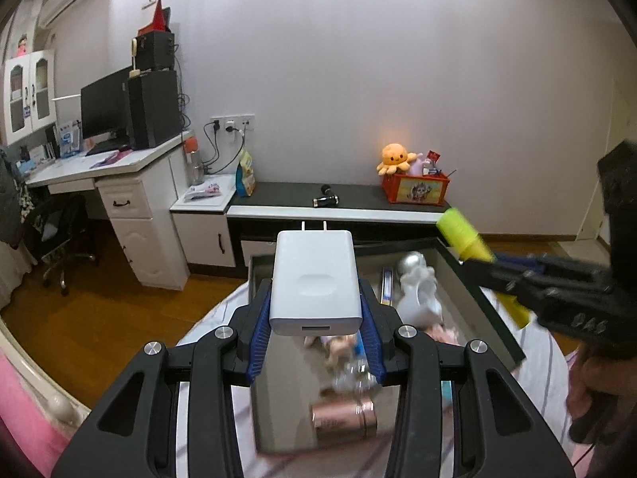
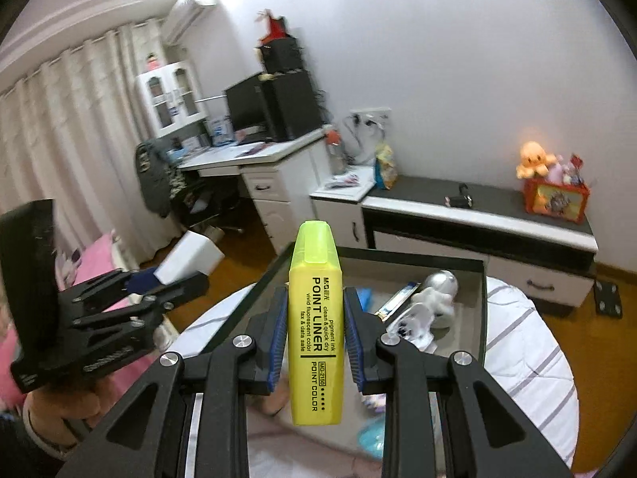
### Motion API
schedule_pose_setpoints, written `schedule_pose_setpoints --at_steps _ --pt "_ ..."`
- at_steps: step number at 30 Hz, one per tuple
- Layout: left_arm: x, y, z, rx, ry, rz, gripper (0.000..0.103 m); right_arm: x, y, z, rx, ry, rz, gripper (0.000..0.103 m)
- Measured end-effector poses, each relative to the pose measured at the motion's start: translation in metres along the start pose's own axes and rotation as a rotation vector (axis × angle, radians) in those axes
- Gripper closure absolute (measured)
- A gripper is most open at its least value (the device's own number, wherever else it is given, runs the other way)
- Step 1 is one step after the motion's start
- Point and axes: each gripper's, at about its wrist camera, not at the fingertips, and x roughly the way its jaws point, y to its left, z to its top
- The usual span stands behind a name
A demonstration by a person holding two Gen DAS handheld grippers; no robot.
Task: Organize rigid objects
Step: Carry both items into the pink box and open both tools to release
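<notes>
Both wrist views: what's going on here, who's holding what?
A person is sorting items with two handheld grippers. The left gripper is shut on a white charger, prongs pointing away. The right gripper is shut on a yellow highlighter, cap end forward. Both are held above an open dark box that lies on striped bedding and contains a silver figurine, a copper tin and other small items.
</notes>
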Motion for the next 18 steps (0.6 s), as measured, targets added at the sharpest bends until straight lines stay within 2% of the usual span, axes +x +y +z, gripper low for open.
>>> schedule_pose_setpoints --at_steps 8,15,17,18 --pt "0.045 -0.011 0.011 0.013 0.04 -0.012 0.062 0.048 -0.032 -0.007 0.064 0.086 -0.059 0.076" --pt "0.072 -0.013 0.005 0.014 0.102 -0.017 0.062 0.067 -0.047 -0.013 0.094 0.127 -0.088 0.075" --pt "0.073 -0.011 0.001 0.005 0.112 -0.011 0.062 0.067 -0.049 -0.015 0.108 0.126 -0.091 0.068" --pt "0.072 -0.01 0.0 0.005 0.109 -0.006 0.057 0.065 -0.05 -0.016 0.112 0.125 -0.095 0.049"
